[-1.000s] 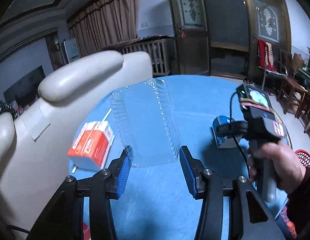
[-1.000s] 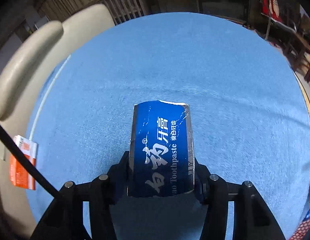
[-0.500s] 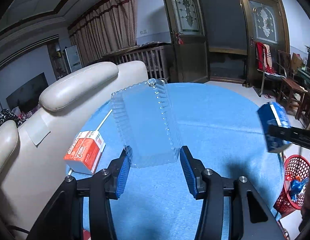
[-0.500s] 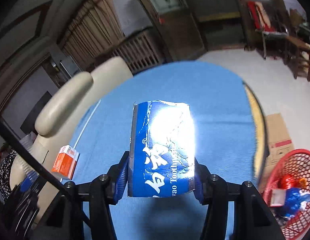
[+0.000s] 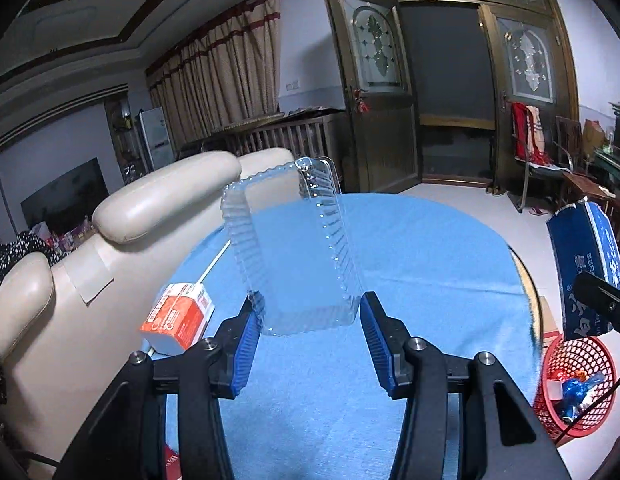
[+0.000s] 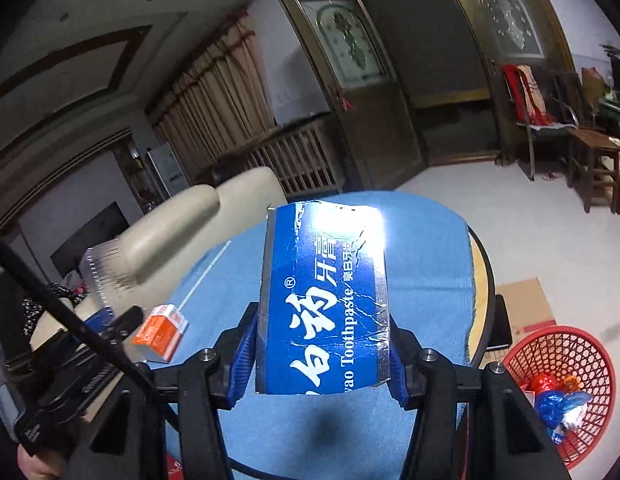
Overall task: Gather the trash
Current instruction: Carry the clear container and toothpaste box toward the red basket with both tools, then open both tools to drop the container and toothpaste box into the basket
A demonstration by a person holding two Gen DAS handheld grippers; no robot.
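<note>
My left gripper (image 5: 308,338) is shut on a clear plastic tray (image 5: 288,248) and holds it up above the blue table (image 5: 430,256). My right gripper (image 6: 322,354) is shut on a torn blue toothpaste box (image 6: 324,300), lifted above the table's right side; the box also shows in the left wrist view (image 5: 586,272). An orange and white carton (image 5: 178,318) lies on the table's left edge, and it also shows in the right wrist view (image 6: 160,330). A red mesh trash basket (image 6: 566,388) with trash in it stands on the floor to the right, and it also shows in the left wrist view (image 5: 574,388).
A cream sofa (image 5: 150,208) presses against the table's left side. A cardboard sheet (image 6: 524,308) lies on the floor by the basket. Wooden chairs (image 6: 590,152) stand at the far right, dark doors (image 5: 442,112) behind.
Both grippers have risen and tilted up with their loads. The right gripper has carried the toothpaste box off the table toward the right, and the basket has come into view.
</note>
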